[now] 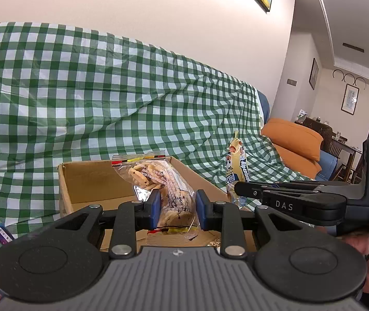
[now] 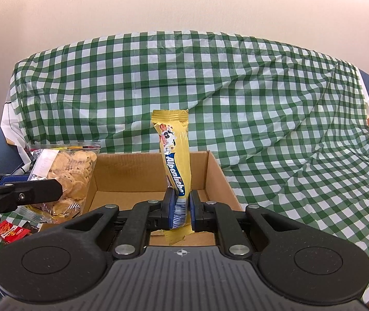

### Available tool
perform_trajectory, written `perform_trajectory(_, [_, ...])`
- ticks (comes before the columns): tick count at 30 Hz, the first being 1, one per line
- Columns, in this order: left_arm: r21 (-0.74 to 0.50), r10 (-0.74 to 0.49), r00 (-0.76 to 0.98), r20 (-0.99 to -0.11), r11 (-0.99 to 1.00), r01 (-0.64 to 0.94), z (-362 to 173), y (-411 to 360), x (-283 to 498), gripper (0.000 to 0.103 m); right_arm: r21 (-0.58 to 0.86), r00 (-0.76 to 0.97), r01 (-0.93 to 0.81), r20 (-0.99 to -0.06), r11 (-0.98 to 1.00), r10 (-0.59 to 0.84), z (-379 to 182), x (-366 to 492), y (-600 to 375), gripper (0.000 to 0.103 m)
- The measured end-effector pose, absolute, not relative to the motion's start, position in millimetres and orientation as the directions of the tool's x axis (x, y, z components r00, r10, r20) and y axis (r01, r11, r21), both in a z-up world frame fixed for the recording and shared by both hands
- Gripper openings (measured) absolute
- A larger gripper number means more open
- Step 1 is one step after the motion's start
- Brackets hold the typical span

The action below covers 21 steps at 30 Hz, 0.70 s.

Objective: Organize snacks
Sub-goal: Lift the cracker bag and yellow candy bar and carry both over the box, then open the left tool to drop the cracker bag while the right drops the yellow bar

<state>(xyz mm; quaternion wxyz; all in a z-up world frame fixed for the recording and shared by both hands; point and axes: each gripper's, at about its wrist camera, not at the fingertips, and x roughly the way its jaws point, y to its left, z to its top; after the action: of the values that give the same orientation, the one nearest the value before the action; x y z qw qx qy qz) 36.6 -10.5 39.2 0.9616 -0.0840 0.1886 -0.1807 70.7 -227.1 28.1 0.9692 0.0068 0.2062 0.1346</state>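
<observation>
Your right gripper (image 2: 183, 211) is pinched tight on the yellow candy stick (image 2: 175, 160), long axis upright, directly over the open cardboard box (image 2: 122, 178); drop is straight down. Your left gripper (image 1: 178, 208) is part-closed on the clear cookie bag (image 1: 168, 194), hanging at the box's left side, probably just over the rim. Each gripper crowds the other. Red snack packet (image 2: 9, 230) lies on the checked cloth (image 2: 275, 103), near left.
</observation>
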Motion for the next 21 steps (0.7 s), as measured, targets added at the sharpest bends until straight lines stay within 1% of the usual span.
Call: perform_trajectory(21, [-0.238, -0.392, 0.862, -0.322, 0.915, 0.327, 39.5, -16.0, 39.2, 0.032, 0.059, 0.884, -0.265, -0.383, 0.962, 0.267, 28.5, 69.9, -224.9, 0.012])
